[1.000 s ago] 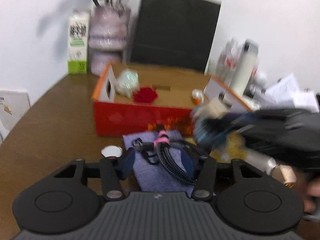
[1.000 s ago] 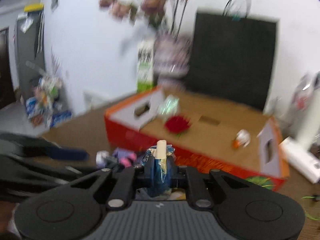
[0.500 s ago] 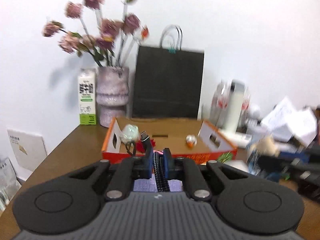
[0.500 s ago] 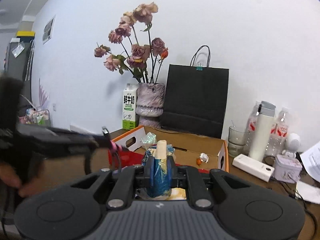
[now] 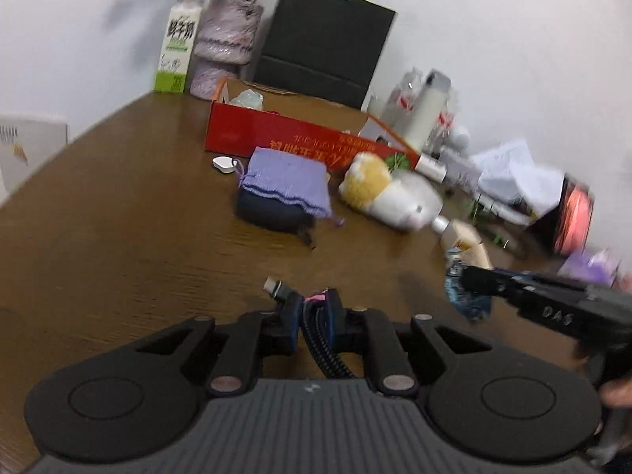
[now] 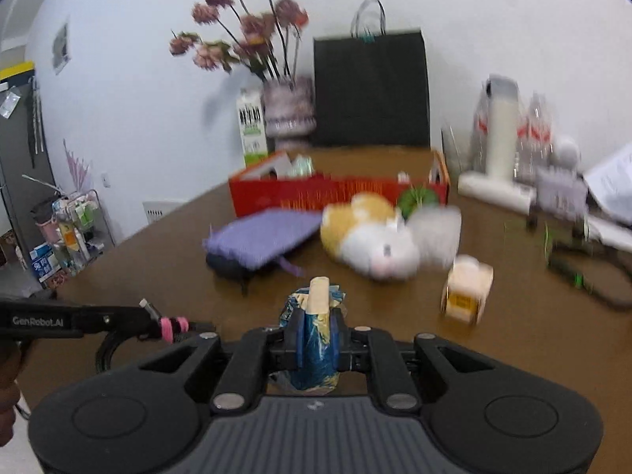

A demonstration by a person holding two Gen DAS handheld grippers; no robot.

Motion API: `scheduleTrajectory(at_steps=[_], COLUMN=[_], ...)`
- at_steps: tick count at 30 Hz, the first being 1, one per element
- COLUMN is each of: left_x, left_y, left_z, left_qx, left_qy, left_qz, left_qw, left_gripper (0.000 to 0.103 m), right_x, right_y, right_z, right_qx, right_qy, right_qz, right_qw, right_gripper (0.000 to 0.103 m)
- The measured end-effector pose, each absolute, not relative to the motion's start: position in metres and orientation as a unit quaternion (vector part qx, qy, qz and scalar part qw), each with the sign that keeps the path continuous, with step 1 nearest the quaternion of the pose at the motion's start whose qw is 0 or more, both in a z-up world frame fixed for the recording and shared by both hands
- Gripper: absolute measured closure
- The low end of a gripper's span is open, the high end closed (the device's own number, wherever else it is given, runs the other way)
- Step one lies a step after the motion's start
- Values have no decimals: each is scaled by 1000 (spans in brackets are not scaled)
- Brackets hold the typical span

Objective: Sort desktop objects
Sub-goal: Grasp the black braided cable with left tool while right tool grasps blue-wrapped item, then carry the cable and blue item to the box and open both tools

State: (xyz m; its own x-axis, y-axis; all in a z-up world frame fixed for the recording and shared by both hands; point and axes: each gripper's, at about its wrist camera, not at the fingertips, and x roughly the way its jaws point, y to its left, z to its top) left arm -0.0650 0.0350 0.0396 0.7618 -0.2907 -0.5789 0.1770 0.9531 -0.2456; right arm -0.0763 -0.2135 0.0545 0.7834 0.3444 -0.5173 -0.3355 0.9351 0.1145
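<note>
My left gripper (image 5: 314,312) is shut on a coiled black braided cable (image 5: 322,345) with a pink tie, held low over the brown table (image 5: 118,237). My right gripper (image 6: 318,326) is shut on a blue crinkled packet (image 6: 316,349) with a beige stick poking out of it; that packet also shows in the left wrist view (image 5: 466,296). The red cardboard box (image 5: 284,138) stands farther back. The left gripper with the cable shows at the left of the right wrist view (image 6: 170,326).
A purple knitted pouch (image 5: 286,181) lies on a dark case (image 5: 268,215) before the box. A yellow-white plush toy (image 5: 389,195), a small beige carton (image 6: 468,290), a white tag (image 5: 223,164), a milk carton (image 5: 177,45), a vase (image 5: 225,45), a black bag (image 5: 328,43), bottles and papers (image 5: 513,175) surround them.
Both grippers have come back and down from the box toward the near table, still holding the cable and the packet. The views now tilt down at the tabletop.
</note>
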Motion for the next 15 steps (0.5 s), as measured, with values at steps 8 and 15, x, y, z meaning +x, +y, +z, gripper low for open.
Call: scheduleTrajectory(at_steps=[8,15], left_x=[-71,-68], left_y=[24,22], left_z=[27,31], left_qx=[-43,-13], left_qy=[322,289], left_qz=[-118,-113], left_qw=[938,951], left_gripper=[53,21], right_x=[-91,-86], right_y=[-216,-219], right_z=[46,48], right_qx=[7,9], right_qy=[287,288], right_qz=[166,170], right_qw=[943,942], right_gripper=[91,91])
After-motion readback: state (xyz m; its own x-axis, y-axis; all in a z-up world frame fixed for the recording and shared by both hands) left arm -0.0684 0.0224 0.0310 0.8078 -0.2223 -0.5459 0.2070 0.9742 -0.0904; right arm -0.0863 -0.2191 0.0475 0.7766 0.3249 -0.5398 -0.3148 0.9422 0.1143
